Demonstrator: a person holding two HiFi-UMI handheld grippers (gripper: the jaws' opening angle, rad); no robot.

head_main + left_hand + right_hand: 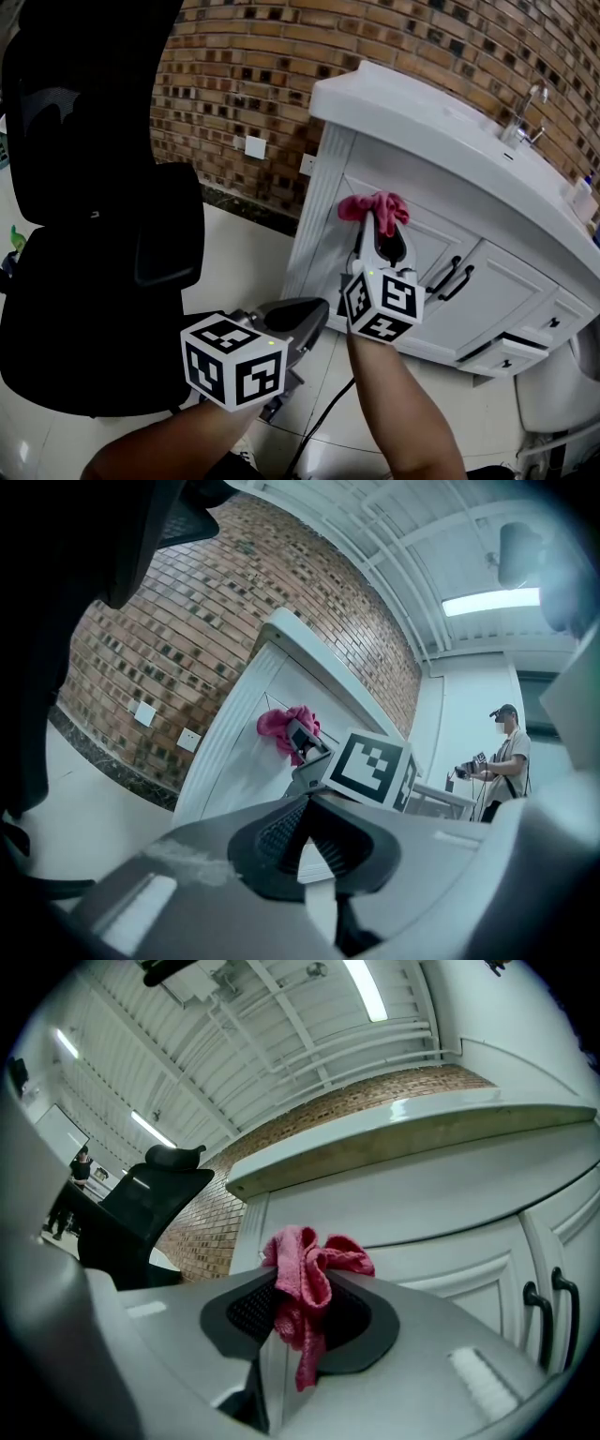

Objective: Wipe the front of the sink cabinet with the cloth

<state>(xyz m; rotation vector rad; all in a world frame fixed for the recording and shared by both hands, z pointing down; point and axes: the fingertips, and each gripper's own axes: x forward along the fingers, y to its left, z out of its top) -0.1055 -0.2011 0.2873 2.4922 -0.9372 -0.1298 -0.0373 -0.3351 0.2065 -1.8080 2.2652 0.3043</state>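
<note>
My right gripper [382, 223] is shut on a bunched pink cloth [373, 207] and holds it against the upper left of the white sink cabinet's front [441, 281]. From the right gripper view the cloth [309, 1283] fills the jaws, with the cabinet door [450, 1241] just behind it. My left gripper [314, 314] hangs lower and to the left, off the cabinet, its jaws together with nothing in them. Its own view shows the cloth [286, 728] and the right gripper [309, 752] pressed to the cabinet [234, 752].
A black office chair [103, 206] stands close on the left. Brick wall [244, 84] behind, with white outlets [255, 147]. Black door handles [450, 277] sit right of the cloth; a tap [525, 112] is on the countertop. A black cable [319, 427] runs over the tiled floor. A person [506, 757] stands far off.
</note>
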